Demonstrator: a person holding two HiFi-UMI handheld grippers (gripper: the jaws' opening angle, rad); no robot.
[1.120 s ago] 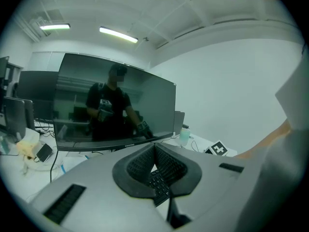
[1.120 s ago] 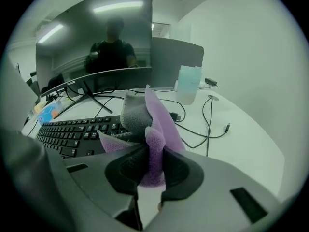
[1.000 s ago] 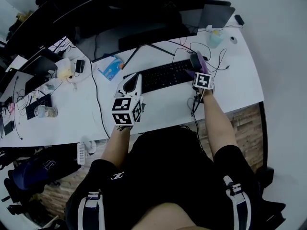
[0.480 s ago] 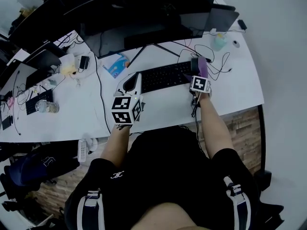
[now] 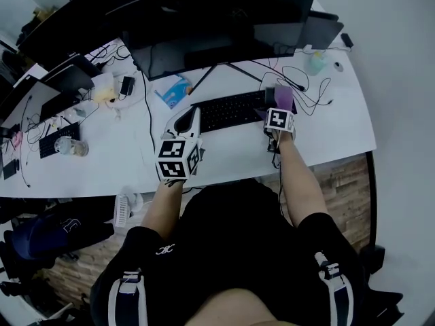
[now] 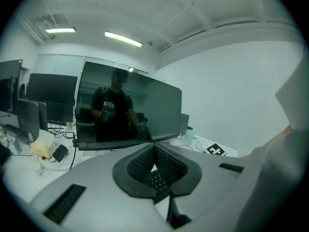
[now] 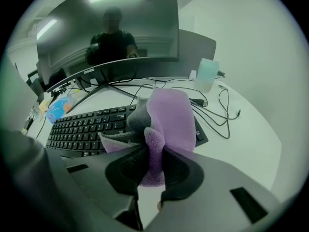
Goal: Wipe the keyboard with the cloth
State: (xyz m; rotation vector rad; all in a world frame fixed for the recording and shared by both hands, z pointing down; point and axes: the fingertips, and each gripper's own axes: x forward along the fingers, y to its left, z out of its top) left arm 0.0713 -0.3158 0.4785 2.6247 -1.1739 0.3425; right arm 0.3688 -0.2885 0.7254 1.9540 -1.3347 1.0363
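Observation:
The black keyboard (image 5: pixel 231 109) lies on the white desk (image 5: pixel 326 124) under a wide monitor. My right gripper (image 7: pixel 153 170) is shut on a purple and grey cloth (image 7: pixel 166 124), and the bunched cloth (image 5: pixel 283 98) hangs over the keyboard's (image 7: pixel 87 127) right end. My left gripper (image 5: pixel 187 120) rests at the keyboard's left end with its jaws together. In the left gripper view the pads (image 6: pixel 140 166) nearly meet at their tips (image 6: pixel 155 167), and a few keys (image 6: pixel 158 180) show in the small gap below them.
A wide dark monitor (image 5: pixel 217 19) on a stand sits behind the keyboard. Black cables (image 7: pixel 219 108) and a pale green cup (image 7: pixel 206 76) lie at the right. A blue packet (image 5: pixel 171 91), a second keyboard (image 5: pixel 51 141) and small clutter lie at the left.
The right gripper with the cloth has shifted slightly left along the keyboard's right end. The head view has drifted, so the desk sits lower in frame. The left gripper has stayed put.

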